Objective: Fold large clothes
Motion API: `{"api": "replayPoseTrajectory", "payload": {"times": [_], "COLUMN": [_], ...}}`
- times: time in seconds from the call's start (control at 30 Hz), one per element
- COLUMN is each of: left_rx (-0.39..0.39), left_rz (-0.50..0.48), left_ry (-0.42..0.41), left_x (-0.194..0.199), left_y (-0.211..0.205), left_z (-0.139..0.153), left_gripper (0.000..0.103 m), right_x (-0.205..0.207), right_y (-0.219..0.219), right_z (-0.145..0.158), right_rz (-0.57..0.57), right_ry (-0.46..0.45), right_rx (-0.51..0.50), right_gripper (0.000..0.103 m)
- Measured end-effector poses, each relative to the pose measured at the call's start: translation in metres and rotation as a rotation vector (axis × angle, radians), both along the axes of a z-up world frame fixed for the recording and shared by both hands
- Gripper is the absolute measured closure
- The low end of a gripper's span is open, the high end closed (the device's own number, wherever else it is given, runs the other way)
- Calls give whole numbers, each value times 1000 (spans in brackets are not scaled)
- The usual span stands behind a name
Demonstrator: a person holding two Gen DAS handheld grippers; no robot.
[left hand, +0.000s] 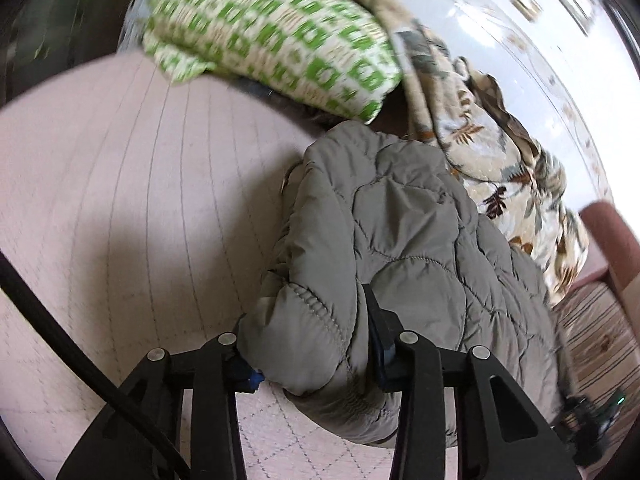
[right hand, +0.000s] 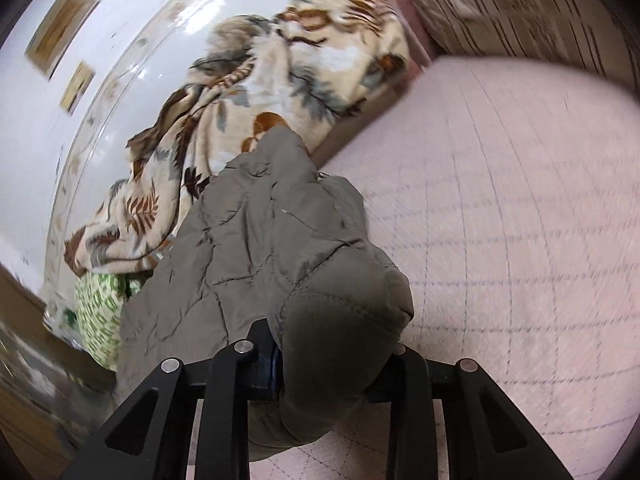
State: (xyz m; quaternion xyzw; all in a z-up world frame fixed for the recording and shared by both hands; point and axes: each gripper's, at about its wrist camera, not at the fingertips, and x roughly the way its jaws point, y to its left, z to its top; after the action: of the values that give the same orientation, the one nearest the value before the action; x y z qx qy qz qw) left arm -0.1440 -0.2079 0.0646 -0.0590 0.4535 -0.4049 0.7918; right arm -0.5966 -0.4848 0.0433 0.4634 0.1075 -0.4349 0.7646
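Observation:
A grey-green quilted puffer jacket (left hand: pixel 404 224) lies bunched on a pale pink quilted bedspread (left hand: pixel 120 184). In the left wrist view my left gripper (left hand: pixel 308 344) is shut on a thick padded edge of the jacket, which bulges between the black fingers and is raised off the bed. In the right wrist view the same jacket (right hand: pixel 260 240) drapes away from my right gripper (right hand: pixel 328 364), whose fingers press on another padded fold. The fingertips are mostly buried in fabric.
A folded green-and-white patterned quilt (left hand: pixel 272 28) lies at the far side of the bed. A cream blanket with brown leaf print (right hand: pixel 248 92) is heaped against the white wall (right hand: pixel 100 92). A striped cushion (left hand: pixel 596 332) sits at the right.

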Motion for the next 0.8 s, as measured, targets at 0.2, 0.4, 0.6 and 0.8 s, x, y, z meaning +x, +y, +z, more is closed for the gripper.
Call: {"api": "replayPoseTrajectory", "payload": {"times": [0.2,0.4,0.6,0.8], "left_rx": [57,75,84,79], "left_rz": [-3,-17,-48,-48], "left_ry": [-78,-106,-137,-130], "left_x": [-11,-23,-44,-63], "left_y": [-3,4,23,52], "left_z": [14,25,40,44], "left_gripper": [65,65,65,65], "right_x": [11,12,-1,-19], "right_y": [12,27,46,73], "right_z": [21,37,52,60], "right_rz": [36,60,68,72], "right_ry": [119,177,197,188], "right_rx": [-78,-133,-166,-170], "right_gripper": [73,73,74,74]}}
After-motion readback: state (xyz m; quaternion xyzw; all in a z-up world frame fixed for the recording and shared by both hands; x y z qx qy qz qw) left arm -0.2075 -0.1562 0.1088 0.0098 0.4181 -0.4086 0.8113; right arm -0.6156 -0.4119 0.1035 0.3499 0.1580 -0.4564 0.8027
